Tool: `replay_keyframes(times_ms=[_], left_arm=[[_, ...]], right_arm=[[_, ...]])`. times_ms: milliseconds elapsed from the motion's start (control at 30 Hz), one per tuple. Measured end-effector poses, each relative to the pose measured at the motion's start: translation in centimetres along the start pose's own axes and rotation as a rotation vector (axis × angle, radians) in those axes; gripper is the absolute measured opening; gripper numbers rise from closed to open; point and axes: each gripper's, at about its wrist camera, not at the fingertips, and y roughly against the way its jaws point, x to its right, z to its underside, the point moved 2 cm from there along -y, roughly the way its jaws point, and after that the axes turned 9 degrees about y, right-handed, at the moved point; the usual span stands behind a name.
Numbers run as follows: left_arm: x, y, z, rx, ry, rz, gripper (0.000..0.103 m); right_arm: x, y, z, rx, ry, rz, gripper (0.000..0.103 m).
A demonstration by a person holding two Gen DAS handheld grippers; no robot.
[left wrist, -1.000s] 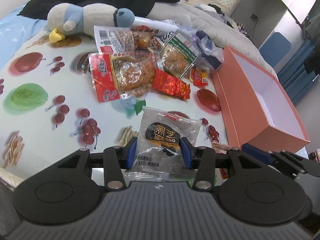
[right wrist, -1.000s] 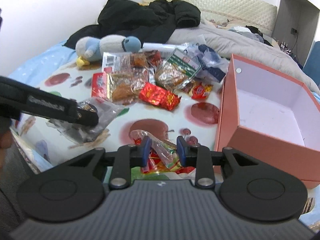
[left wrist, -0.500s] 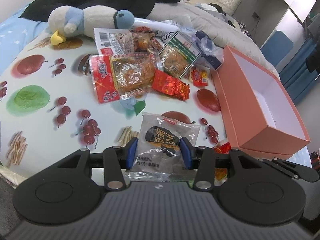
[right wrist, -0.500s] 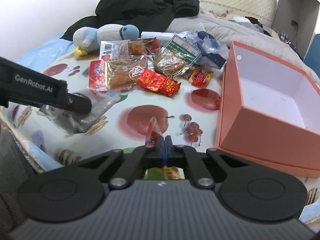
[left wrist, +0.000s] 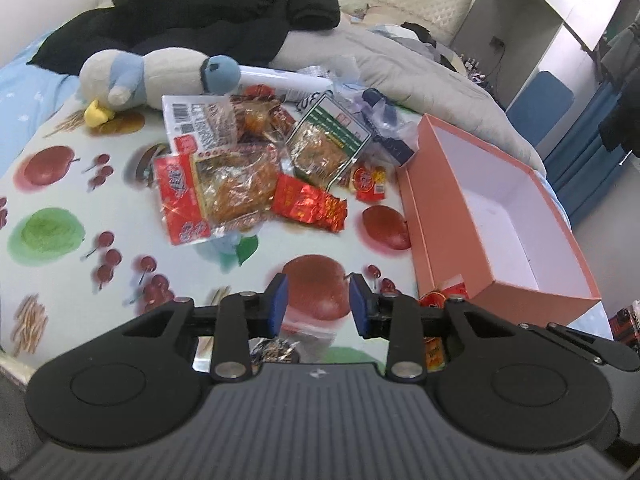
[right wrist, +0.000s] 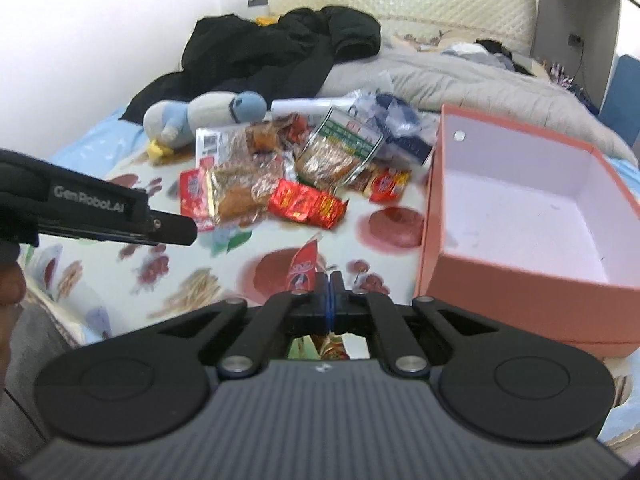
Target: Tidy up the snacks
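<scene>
left tongs (left wrist: 318,300) agape, right tongs (right wrist: 330,280) clamped

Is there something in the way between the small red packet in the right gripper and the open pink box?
Nothing visible. The red packet is pinched in the right gripper, and only bare printed cloth lies between it and the pink box. The box's near wall must be cleared.

The bed sheet (left wrist: 72,184) was white, printed with red apples, cherries and green patches. The open cardboard box (left wrist: 448,216) was salmon-pink outside, white inside. A crinkled foil snack packet (left wrist: 308,202) was red with gold print. The plush toy (left wrist: 160,76) was cream and pale blue with a yellow beak.
</scene>
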Motion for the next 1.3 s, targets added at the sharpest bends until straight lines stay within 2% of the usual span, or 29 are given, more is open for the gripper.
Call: replay_keyframes(times_ms=[233, 400, 567, 667, 767, 900, 1100, 1233, 1267, 1300], left_arm=[[-1.5, -2.1, 1.4, -0.052, -0.015, -0.022, 0.039], [-3.4, -2.9, 2.4, -0.087, 0.004, -0.050, 0.039], [-4.6, -3.6, 2.8, -0.101, 0.016, -0.071, 0.039], [-5.1, -4.2, 2.9, -0.114, 0.022, -0.081, 0.040], [-5.3, -4.8, 3.0, -0.133, 0.030, -0.077, 0.040], [-5.3, -5.8, 3.6, -0.167, 0.017, -0.075, 0.053], [-5.0, -7.4, 4.7, -0.199, -0.020, -0.091, 0.053], [-4.9, -7.9, 4.6, -0.200, -0.036, -0.091, 0.053], [-4.9, -8.1, 4.6, -0.201, -0.035, -0.089, 0.053], [-4.9, -8.2, 4.6, -0.203, -0.034, -0.087, 0.053]], right_arm=[[1.3, -2.6, 1.6, -0.026, -0.072, 0.005, 0.003], [-1.2, -4.6, 2.8, -0.004, 0.057, 0.071, 0.004], [-3.7, -5.3, 3.4, 0.001, 0.118, 0.021, 0.004], [-4.7, -5.3, 3.6, 0.017, 0.170, 0.031, 0.004], [-4.7, -5.1, 3.5, 0.017, 0.171, 0.021, 0.004], [-4.8, -4.6, 3.8, 0.001, 0.180, -0.017, 0.006], [-4.7, -4.7, 4.1, -0.014, 0.200, 0.012, 0.007], [-3.9, -5.1, 3.5, -0.048, 0.192, -0.002, 0.007], [-3.7, -5.2, 3.3, -0.059, 0.193, -0.005, 0.010], [-3.5, -5.3, 3.2, -0.065, 0.193, -0.002, 0.018]])
